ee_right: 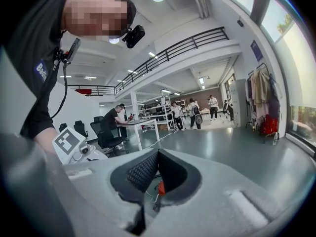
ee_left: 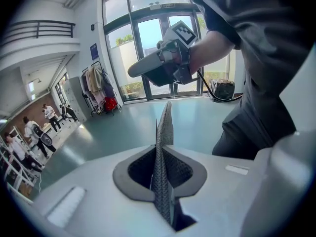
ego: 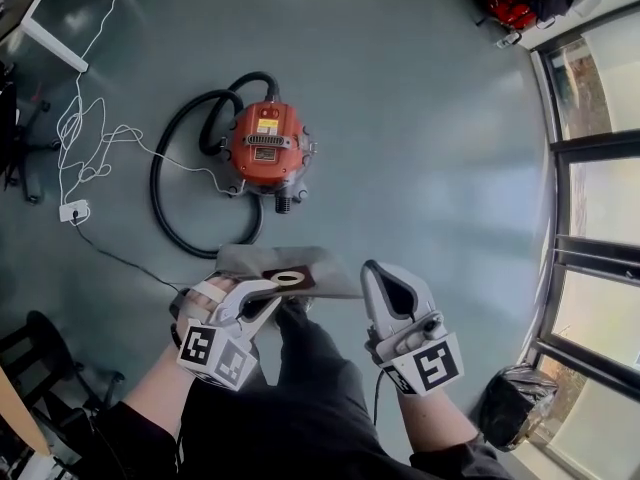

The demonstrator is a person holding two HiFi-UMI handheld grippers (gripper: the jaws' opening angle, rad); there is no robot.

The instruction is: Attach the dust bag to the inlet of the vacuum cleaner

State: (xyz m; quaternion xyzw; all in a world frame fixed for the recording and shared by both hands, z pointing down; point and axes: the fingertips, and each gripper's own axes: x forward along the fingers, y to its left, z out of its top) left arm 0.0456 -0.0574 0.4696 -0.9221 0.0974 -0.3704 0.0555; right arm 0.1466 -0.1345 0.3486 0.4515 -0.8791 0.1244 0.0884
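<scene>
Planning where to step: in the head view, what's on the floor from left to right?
White power strip → orange canister vacuum cleaner → dark shiny bag by the windows. The vacuum's black hose overlaps it, so it is left out.

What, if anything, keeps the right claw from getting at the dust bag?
Likely nothing, so yes: the right claw, shut and empty, hangs just beside the dust bag held by the left claw, with nothing between. It must open first.

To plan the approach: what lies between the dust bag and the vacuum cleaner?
Head view: only a bend of the black hose on grey floor separates dust bag and vacuum cleaner.
</scene>
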